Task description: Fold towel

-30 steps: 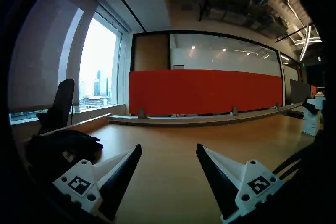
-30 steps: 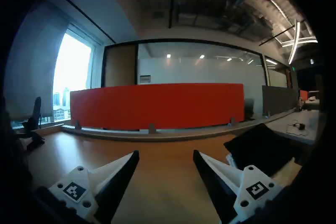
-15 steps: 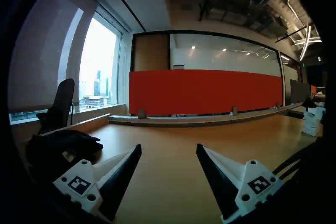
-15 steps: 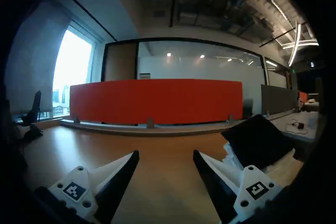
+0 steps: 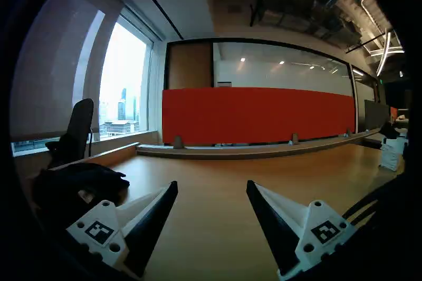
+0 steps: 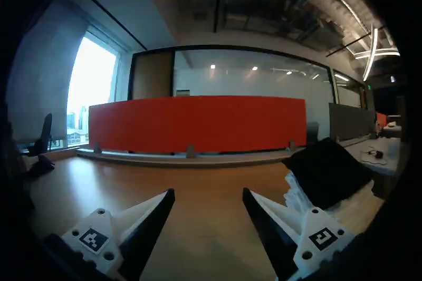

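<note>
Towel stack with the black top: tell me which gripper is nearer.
Right. The towel stack lies close beside the right gripper; the left gripper is far off to its left.

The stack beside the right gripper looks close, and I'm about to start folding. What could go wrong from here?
1. The white folded stack under the black cloth sits right by the open right gripper; a sideways swing could topple it.
2. The dark crumpled cloth by the left gripper is bunched; a pinch may catch several layers.
</note>
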### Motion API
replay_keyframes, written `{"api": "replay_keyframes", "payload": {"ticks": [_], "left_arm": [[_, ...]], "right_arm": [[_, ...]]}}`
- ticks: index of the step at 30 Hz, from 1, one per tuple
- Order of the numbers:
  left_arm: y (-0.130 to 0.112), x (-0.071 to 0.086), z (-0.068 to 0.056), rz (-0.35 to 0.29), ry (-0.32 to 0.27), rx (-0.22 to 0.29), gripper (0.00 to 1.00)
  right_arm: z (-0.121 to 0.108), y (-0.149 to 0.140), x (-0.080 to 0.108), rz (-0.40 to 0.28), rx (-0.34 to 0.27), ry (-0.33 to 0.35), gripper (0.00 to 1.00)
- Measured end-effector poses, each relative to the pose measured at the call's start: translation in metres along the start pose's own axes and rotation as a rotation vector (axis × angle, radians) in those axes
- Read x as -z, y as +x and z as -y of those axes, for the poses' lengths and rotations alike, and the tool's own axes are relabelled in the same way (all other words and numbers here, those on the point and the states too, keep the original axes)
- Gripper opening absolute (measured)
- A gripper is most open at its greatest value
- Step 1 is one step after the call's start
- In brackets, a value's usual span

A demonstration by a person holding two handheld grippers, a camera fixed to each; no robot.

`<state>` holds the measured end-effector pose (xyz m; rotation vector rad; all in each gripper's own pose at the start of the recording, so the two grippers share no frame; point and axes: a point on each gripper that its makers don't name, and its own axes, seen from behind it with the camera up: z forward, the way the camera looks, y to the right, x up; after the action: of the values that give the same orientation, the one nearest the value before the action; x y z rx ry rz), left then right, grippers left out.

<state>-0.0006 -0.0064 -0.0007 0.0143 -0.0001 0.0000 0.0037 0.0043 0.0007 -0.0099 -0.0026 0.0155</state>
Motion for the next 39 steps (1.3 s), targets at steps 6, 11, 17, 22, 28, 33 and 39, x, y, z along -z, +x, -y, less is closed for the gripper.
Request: {"api": "replay_keyframes", "payload": {"ticks": [6,11,17,22,28,33,39], "left_arm": [[0.0003,-0.0003,-0.0003,0.000,0.000,0.000,0.97],[0.0001,-0.0003,-0.0005,0.000,0.000,0.000,0.97],[0.0003,-0.0002,-0.0003,0.000,0.000,0.000,0.97],[0.0003,-0.0002,-0.0005,0.000,0.000,0.000,0.97],[0.0002,-0.0003,-0.0005,0.000,0.000,0.000,0.97],[0.0000,-0.0001,-0.0005,0.000,0.000,0.000,0.96],[0.0002,-0.0002,-0.0005,0.000,0.000,0.000,0.97]], "right_arm": [[0.0013,-0.0057,-0.0016,0.001,0.005,0.002,1.00],[0.0030,-0.0090,-0.0023,0.004,0.010,0.006,1.00],[0.0053,-0.0077,-0.0018,0.001,0.017,0.013,1.00],[0.0051,-0.0056,-0.0012,-0.001,0.017,0.012,1.00],[0.0059,-0.0044,0.0003,-0.002,0.018,0.014,1.00],[0.0060,-0.0039,0.0006,-0.002,0.017,0.016,1.00],[0.0069,-0.0040,0.0012,-0.002,0.016,0.021,1.00]]}}
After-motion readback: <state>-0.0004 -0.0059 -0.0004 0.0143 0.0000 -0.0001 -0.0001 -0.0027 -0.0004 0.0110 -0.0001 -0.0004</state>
